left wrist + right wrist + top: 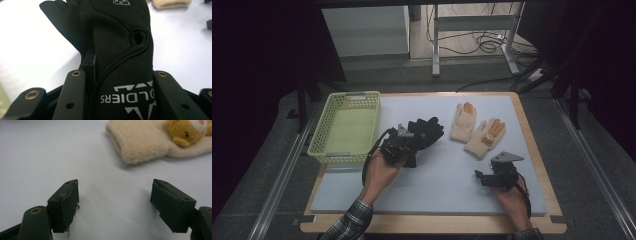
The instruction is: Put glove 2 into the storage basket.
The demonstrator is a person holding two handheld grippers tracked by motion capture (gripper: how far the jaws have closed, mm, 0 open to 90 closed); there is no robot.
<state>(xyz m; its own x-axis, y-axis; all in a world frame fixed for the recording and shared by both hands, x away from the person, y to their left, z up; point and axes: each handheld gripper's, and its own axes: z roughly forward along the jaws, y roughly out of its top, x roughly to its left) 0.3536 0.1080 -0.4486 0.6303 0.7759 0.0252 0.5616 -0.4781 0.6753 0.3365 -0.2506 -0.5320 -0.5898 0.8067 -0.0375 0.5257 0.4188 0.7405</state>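
Note:
A black glove (426, 130) with white lettering hangs lifted just off the pale mat, right of the basket. My left gripper (408, 142) is shut on its cuff end; in the left gripper view the glove (122, 47) is between the jaws of the left gripper (120, 75), its fingers pointing away. Two cream knitted gloves (463, 122) (485, 136) with orange fingertips lie at the back right. My right gripper (486, 176) rests low on the mat at the front right, open and with nothing in it. In its own view, the right gripper (115, 200) faces a cream cuff (140, 142).
A pale yellow-green slotted basket (319, 134) stands at the table's left side with nothing in it. The blue-grey mat (437, 187) covers the wooden tabletop. Beyond the far edge are a white cabinet, metal legs and floor cables.

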